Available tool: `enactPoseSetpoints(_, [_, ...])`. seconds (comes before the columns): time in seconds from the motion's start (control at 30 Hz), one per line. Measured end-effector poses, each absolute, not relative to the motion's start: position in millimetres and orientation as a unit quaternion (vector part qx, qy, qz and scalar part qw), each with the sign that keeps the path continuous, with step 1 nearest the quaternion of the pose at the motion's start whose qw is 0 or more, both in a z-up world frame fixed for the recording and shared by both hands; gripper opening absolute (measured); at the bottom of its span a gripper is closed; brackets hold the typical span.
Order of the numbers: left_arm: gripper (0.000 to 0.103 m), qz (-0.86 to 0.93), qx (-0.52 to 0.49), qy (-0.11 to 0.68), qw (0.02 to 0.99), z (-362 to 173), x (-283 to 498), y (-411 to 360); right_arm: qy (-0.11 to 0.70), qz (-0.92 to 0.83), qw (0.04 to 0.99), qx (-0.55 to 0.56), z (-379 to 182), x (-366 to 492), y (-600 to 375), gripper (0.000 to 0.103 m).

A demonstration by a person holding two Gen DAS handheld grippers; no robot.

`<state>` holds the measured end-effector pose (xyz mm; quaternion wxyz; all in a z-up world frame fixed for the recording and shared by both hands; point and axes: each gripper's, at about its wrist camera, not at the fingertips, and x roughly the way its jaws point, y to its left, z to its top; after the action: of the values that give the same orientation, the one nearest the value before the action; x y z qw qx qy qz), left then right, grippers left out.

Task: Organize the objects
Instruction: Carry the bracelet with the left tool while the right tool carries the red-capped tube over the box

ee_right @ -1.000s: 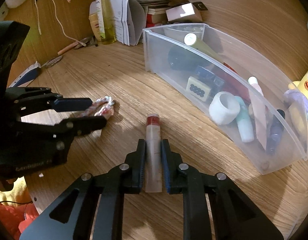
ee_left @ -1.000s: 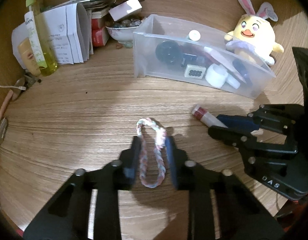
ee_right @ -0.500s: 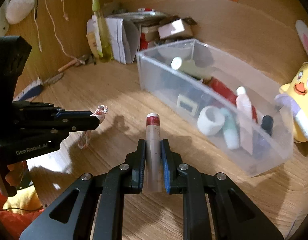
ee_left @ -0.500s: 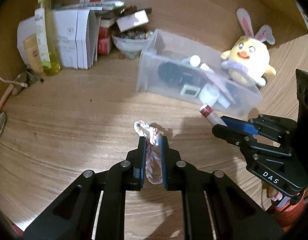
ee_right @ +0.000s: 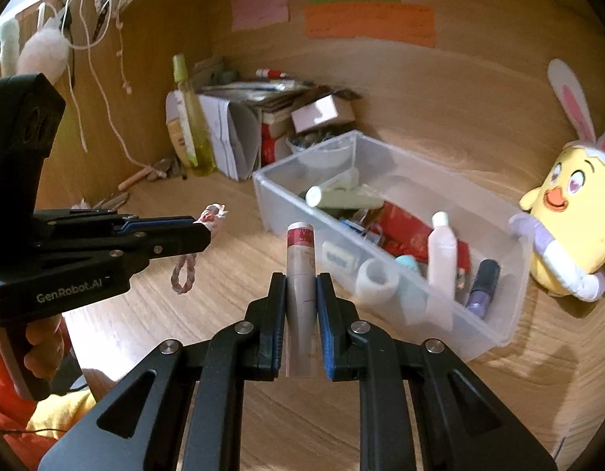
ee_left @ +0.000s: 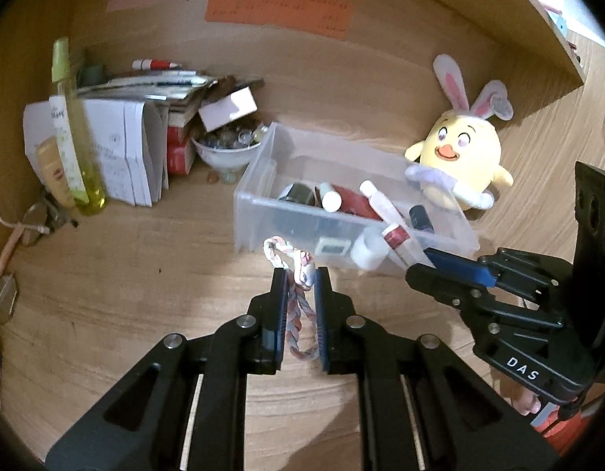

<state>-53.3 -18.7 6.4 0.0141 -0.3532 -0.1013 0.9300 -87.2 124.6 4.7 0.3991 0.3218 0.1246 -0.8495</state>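
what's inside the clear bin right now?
In the clear bin: white tape roll, white bottle, red pack, purple bottle, green tube, small keypad gadget. Whatever lies beneath that pile is covered.

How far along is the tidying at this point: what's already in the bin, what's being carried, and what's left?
Done: the clear bin already holds tubes, bottles and a roll of tape. In hand: the left gripper is shut on a braided bracelet, the right gripper on a red-capped tube, both off the desk. Left: dropping both into the bin; the clutter in the back corner looks unsorted.
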Motion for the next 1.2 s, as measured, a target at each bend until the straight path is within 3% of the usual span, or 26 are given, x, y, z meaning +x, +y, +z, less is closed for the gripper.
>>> enactPoseSetpoints(0.8, [0.012,0.95,-0.298,-0.088,0.011,54,-97,-22,0.093,-0.892,0.349,0.271,56,-136,151,0.014])
enactPoseSetpoints(1.2, [0.012,0.937,-0.335,-0.091,0.033,33,-140,-21,0.091,-0.891,0.326,0.302,35,-166,152,0.014])
